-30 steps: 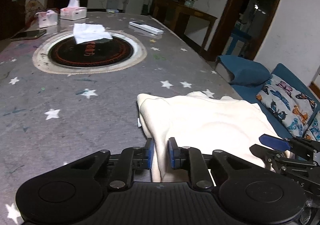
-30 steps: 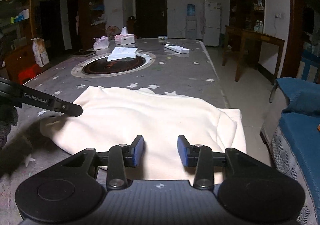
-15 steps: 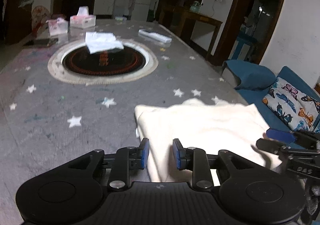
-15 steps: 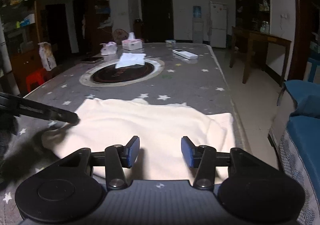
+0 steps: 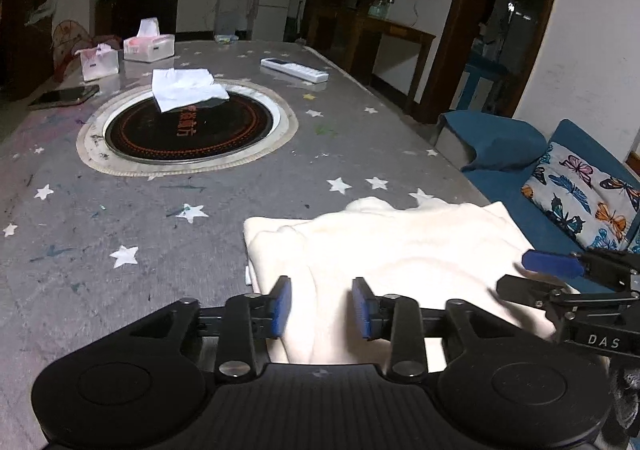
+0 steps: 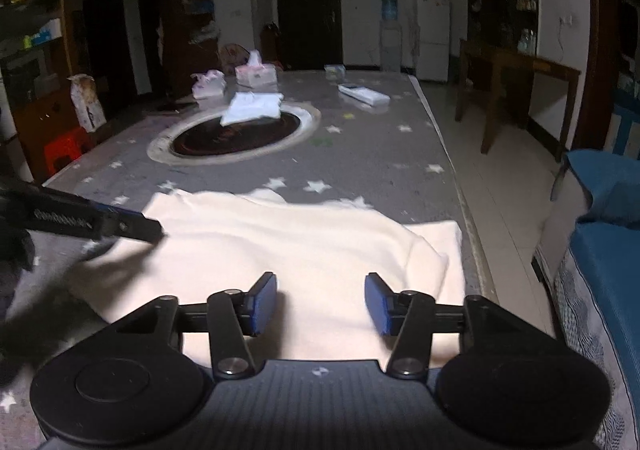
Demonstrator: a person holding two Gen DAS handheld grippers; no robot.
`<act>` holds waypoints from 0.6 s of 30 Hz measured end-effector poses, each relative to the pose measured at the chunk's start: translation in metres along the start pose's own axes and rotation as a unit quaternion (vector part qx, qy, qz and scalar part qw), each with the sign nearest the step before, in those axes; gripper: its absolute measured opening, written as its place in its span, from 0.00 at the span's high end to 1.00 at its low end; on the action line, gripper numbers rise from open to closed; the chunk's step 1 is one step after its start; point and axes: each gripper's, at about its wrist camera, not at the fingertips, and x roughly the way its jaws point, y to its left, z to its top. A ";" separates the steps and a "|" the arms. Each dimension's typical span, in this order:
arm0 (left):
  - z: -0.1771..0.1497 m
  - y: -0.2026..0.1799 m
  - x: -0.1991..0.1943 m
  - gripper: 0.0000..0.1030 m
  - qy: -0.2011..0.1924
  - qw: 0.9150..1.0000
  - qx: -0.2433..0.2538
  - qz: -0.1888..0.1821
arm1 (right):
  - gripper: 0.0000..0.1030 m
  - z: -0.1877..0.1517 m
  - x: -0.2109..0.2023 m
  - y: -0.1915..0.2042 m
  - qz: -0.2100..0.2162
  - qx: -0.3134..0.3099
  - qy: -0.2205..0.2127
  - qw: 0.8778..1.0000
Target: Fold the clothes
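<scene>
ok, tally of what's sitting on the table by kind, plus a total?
Cream garment: 1
Tissue boxes: 2
White folded cloth: 1
White remote: 1
Phone: 1
Small pale item at the far end, too blurred to identify: 1
Total: 7

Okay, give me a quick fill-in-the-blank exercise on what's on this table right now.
1. The cream garment lies on a grey tablecloth printed with white ____.
2. The white cloth rests partly on the round black ____ set into the table.
3. Two ____ boxes stand at the far left.
4. The white remote control lies ____ of the white cloth.

Missing words: stars; hotplate; tissue; right
</scene>
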 end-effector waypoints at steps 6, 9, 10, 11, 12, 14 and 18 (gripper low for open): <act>-0.017 -0.023 -0.017 0.61 -0.015 0.999 0.049 0.001 | 0.47 -0.003 0.003 0.030 0.009 -0.039 0.005 0.999; -0.030 -0.028 -0.018 0.58 -0.015 0.997 0.075 0.017 | 0.47 -0.011 0.007 0.040 -0.001 -0.058 0.012 0.998; -0.033 -0.029 -0.019 0.57 -0.017 0.996 0.081 0.021 | 0.47 -0.011 0.005 0.041 -0.004 -0.060 0.010 0.998; -0.034 -0.029 -0.020 0.56 -0.018 0.996 0.082 0.024 | 0.46 -0.011 0.003 0.042 -0.006 -0.060 0.008 0.998; -0.035 -0.028 -0.022 0.55 -0.019 0.996 0.078 0.024 | 0.42 -0.011 0.001 0.042 -0.006 -0.057 0.005 0.998; -0.034 -0.028 -0.025 0.52 -0.018 0.997 0.070 0.022 | 0.39 -0.010 -0.005 0.044 -0.003 -0.051 0.001 0.999; -0.036 -0.030 -0.030 0.44 -0.013 0.998 0.056 0.023 | 0.29 -0.016 -0.008 0.049 0.001 -0.050 0.008 0.999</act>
